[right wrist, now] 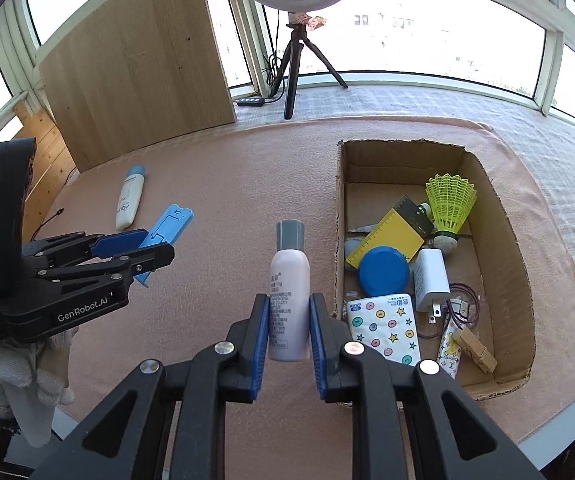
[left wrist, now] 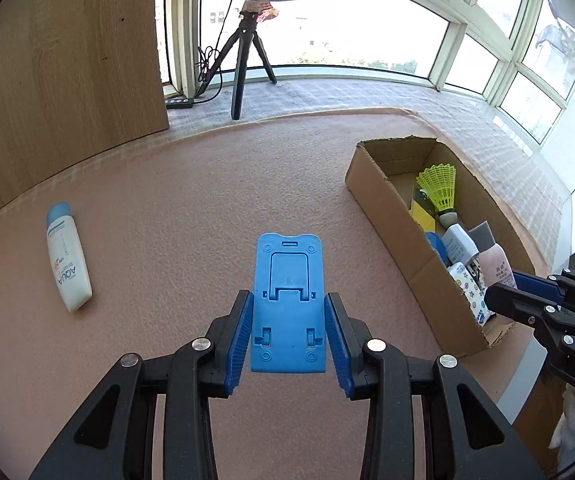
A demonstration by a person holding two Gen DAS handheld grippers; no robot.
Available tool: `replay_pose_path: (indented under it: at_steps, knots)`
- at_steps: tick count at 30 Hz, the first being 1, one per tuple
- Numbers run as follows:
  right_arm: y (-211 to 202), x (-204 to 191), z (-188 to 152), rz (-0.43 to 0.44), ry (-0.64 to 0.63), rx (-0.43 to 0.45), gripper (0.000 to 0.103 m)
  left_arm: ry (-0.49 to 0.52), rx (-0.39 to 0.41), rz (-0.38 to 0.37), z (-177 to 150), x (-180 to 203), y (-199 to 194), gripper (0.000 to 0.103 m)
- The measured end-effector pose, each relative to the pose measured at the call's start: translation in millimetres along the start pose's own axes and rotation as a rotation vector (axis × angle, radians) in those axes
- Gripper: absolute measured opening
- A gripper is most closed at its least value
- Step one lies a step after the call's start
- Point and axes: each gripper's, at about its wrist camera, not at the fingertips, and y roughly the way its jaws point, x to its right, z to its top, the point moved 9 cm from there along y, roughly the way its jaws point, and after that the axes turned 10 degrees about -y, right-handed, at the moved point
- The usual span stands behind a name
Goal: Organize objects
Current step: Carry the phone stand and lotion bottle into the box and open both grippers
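With our left tool clenched on the blue phone stand mid-worktop and our right tool gripping the pink bottle beside the box's left wall, the top-heavy bottle could snag the rim and slip.

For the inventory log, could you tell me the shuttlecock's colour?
The shuttlecock has a neon yellow-green skirt; right wrist view.

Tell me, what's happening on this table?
A person is tidying loose things into a cardboard box, with a gripper in each hand. The left gripper holds a blue stand; the right gripper holds a pink bottle beside the box. A white tube lies on the mat.
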Motion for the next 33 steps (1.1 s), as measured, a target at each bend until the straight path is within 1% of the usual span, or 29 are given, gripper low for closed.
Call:
replay_pose_path:
  at_steps: [6,11,19,21,22,23,24,25,26,27,30,33]
  knots:
    - [-16,55,-2,-0.085,0.056,0.015,0.018,0.061,0.014,-0.059,26,54,9,0.039]
    - [-20,93,-7,-0.134,0.09,0.01,0.018,0.118,0.013,-0.086,43,98,29,0.039]
    - [-16,124,-9,-0.171,0.11,0.001,0.018,0.155,-0.006,-0.111,58,148,60,0.039]
    - [-16,127,-9,-0.169,0.112,0.004,0.018,0.169,-0.006,-0.115,61,157,65,0.039]
    - [-16,128,-9,-0.159,0.112,0.011,0.019,0.176,-0.01,-0.132,61,162,66,0.039]
    - [-18,128,-7,-0.144,0.112,0.025,0.023,0.182,-0.01,-0.143,62,166,67,0.04]
    - [-20,128,-7,-0.138,0.112,0.033,0.041,0.185,-0.008,-0.145,63,168,67,0.051]
    - [-23,129,-6,-0.145,0.111,0.042,0.064,0.186,-0.004,-0.15,64,170,66,0.068]
    - [-26,129,-5,-0.161,0.106,0.057,0.072,0.182,0.007,-0.153,65,171,64,0.075]
    - [-29,129,-4,-0.178,0.097,0.073,0.077,0.179,0.019,-0.153,67,171,62,0.08]
    - [-32,130,-3,-0.215,0.082,0.078,0.077,0.186,0.035,-0.139,69,168,58,0.08]
    - [-29,128,-3,-0.217,0.083,0.067,0.077,0.186,0.038,-0.13,69,163,55,0.08]
